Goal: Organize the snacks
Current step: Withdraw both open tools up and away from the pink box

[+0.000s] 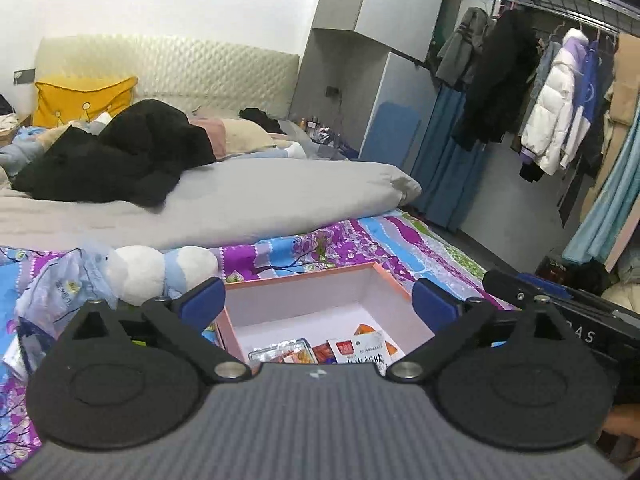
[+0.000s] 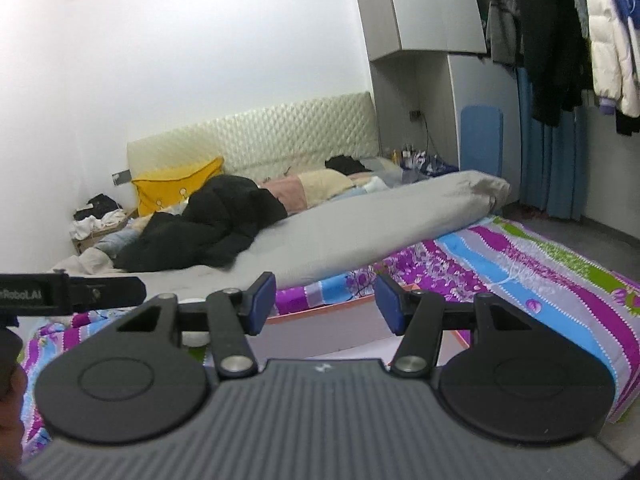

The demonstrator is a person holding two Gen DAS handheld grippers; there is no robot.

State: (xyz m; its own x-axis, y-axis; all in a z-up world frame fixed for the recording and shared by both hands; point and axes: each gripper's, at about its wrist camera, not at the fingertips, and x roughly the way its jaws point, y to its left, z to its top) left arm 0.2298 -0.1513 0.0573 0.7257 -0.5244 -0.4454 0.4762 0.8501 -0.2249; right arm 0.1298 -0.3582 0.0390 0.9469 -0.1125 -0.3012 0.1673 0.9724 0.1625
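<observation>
Both grippers are up off the bed right now. My left gripper [image 1: 318, 306] has its jaws spread wide with nothing between them, hanging over the pink box [image 1: 384, 276] that sits open on the purple and blue floral bedsheet [image 1: 360, 240]. Down in the bottom of the box I can see the snack packets [image 1: 320, 350]: a clear-wrapped one, some red and orange ones, and a white label with a barcode. To the left of the box there's a white and blue plush toy [image 1: 160, 272] and a crumpled plastic bag [image 1: 60, 288].

My right gripper [image 2: 326, 304] is released too, jaws about half apart, empty, with the far rim of the box [image 2: 320, 312] just behind the blue fingertips [image 2: 262, 300]. Further back, a grey duvet [image 2: 360, 232], a black coat [image 2: 212, 232] and a yellow pillow [image 2: 172, 188] lie on the bed.
</observation>
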